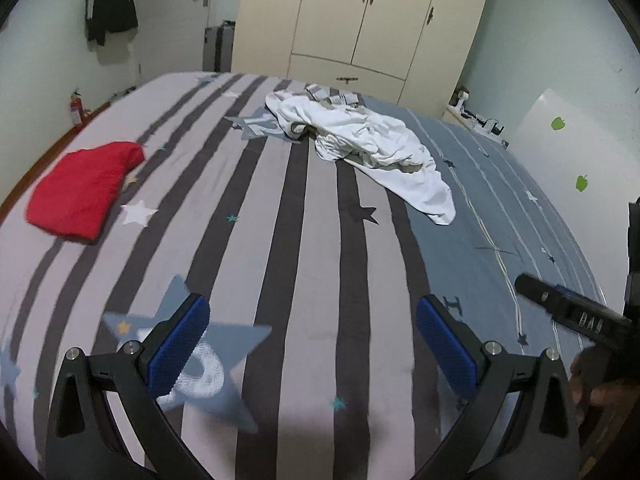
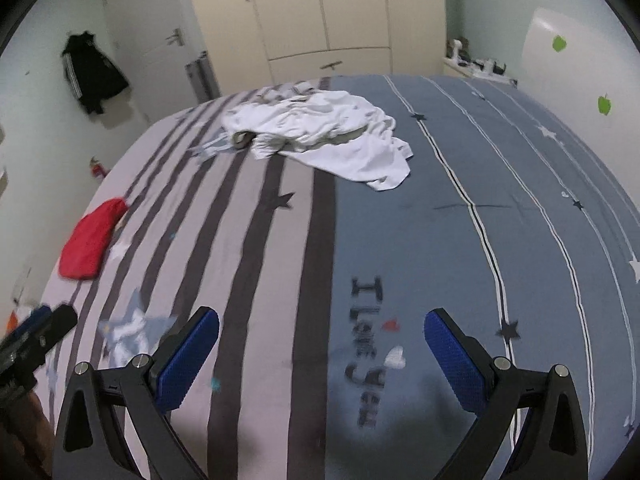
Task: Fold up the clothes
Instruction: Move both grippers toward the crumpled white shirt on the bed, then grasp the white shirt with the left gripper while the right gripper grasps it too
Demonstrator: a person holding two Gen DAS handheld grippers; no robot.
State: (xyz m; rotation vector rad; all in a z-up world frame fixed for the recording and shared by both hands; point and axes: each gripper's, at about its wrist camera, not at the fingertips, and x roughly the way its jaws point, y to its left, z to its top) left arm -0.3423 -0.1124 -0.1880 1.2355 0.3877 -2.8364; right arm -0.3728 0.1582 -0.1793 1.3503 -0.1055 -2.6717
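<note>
A crumpled white garment (image 1: 372,140) (image 2: 320,136) lies in a heap on the far middle of the bed. A folded red garment (image 1: 84,188) (image 2: 92,238) rests near the bed's left edge. My left gripper (image 1: 312,340) hovers open over the near striped part of the bed, far from both garments, with nothing between its blue pads (image 1: 180,344). My right gripper (image 2: 322,352) is also open and empty, above the boundary of stripes and blue. The right gripper (image 1: 576,312) shows at the left wrist view's right edge, and the left gripper (image 2: 36,336) at the right wrist view's left edge.
The bed (image 1: 320,280) (image 2: 400,240) has a grey-striped and blue cover with stars. A cream wardrobe (image 1: 360,20) (image 2: 320,12) stands behind it. A dark jacket (image 1: 110,0) hangs on the left wall. A red extinguisher (image 1: 76,108) stands on the floor at left.
</note>
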